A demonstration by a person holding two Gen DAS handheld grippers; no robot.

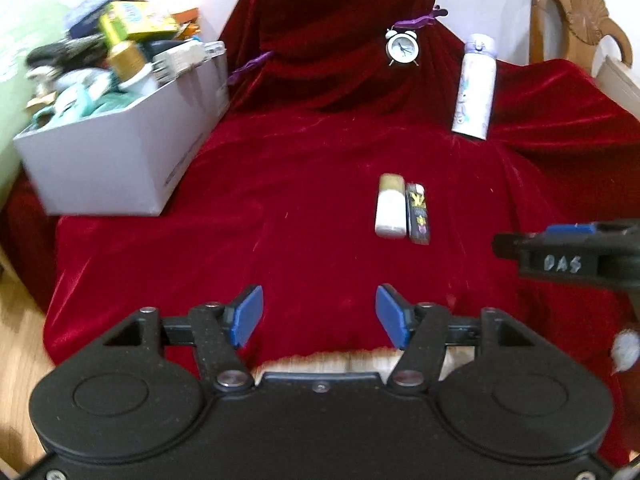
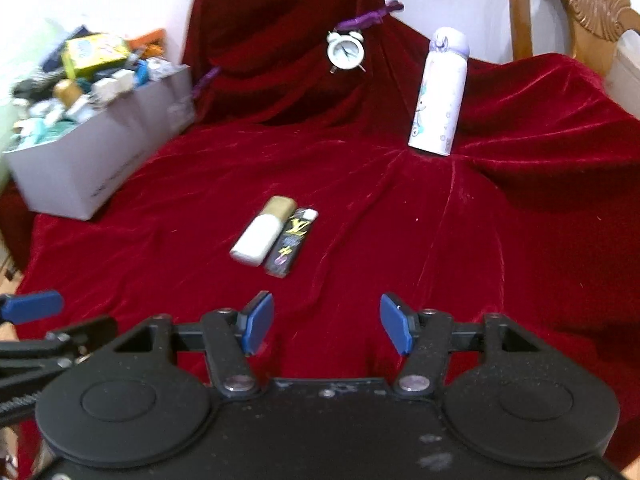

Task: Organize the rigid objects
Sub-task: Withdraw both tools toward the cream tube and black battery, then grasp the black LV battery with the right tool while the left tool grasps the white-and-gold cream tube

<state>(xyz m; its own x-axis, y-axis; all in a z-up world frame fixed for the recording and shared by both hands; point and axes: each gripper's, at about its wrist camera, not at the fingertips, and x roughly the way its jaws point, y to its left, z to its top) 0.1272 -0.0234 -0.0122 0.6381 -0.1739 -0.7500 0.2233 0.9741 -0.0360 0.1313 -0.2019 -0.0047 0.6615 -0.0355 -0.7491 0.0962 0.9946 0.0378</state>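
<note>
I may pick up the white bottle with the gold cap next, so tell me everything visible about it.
The white bottle is small, flattish and plastic-looking, with a gold cap closed on its far end. It lies flat mid-table on the red velvet cloth, side by side against a black lighter. Neither gripper touches it.

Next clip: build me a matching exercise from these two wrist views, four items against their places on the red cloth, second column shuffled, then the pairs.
Items
1. alarm clock
2. white bottle
3. black lighter
4. grey box

Places
A. far left, crammed with odds and ends
B. lying flat mid-cloth beside a white and gold case
C. on the draped backrest, under a purple ribbon
D. standing upright at the right, near the wooden chair

Pairs: 1-C, 2-D, 3-B, 4-A
</note>
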